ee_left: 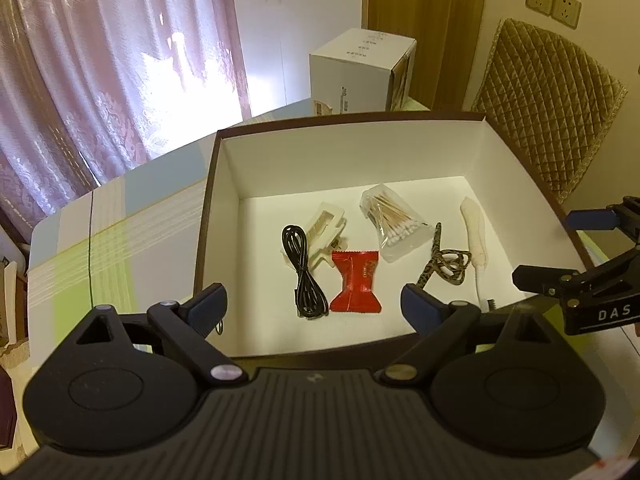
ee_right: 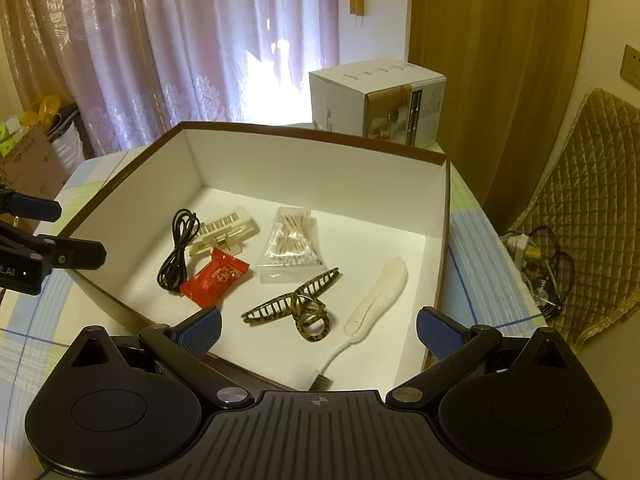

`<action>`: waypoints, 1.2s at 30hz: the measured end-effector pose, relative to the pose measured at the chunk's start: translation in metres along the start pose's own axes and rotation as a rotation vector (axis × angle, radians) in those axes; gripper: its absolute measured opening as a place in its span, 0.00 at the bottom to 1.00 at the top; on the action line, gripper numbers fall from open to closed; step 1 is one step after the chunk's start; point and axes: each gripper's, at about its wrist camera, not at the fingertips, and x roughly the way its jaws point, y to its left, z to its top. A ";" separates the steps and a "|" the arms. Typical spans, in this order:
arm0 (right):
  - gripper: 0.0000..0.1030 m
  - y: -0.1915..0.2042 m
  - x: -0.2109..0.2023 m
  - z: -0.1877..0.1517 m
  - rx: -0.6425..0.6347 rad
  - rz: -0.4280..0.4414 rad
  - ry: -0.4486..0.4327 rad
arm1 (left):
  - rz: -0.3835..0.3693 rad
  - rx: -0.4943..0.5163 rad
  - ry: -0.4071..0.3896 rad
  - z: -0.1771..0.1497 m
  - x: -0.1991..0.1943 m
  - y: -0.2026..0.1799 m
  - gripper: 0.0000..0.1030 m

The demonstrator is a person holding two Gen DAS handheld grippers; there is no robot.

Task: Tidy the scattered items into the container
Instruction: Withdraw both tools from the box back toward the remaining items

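Pink curtains (ee_right: 160, 40) glow behind a checked table (ee_left: 120, 216) where the box (ee_right: 320, 168) sits, holding a black cable (ee_right: 176, 252), cream clip (ee_right: 226, 230), red packet (ee_right: 216, 278), swab bag (ee_right: 290, 240), leopard clip (ee_right: 298, 304) and white brush (ee_right: 378, 296). Left gripper (ee_left: 314, 304) and right gripper (ee_right: 320, 332) hover at its near rim, both spread wide, empty

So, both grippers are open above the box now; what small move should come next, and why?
Probably draw both grippers back from the box. The cable, cream clip, red packet, cotton swabs, patterned clip and white brush already lie inside, and the left gripper and right gripper hold nothing. No loose item shows on the visible tablecloth.
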 end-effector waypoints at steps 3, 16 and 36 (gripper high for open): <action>0.98 0.003 -0.006 -0.001 -0.003 0.001 -0.009 | -0.002 -0.001 -0.010 -0.003 -0.009 -0.001 0.89; 0.98 0.018 -0.032 -0.010 -0.012 0.004 -0.040 | 0.000 -0.013 -0.046 -0.022 -0.046 0.000 0.89; 0.98 0.051 -0.061 -0.041 -0.034 0.035 -0.052 | 0.013 -0.031 -0.051 -0.068 -0.082 0.008 0.89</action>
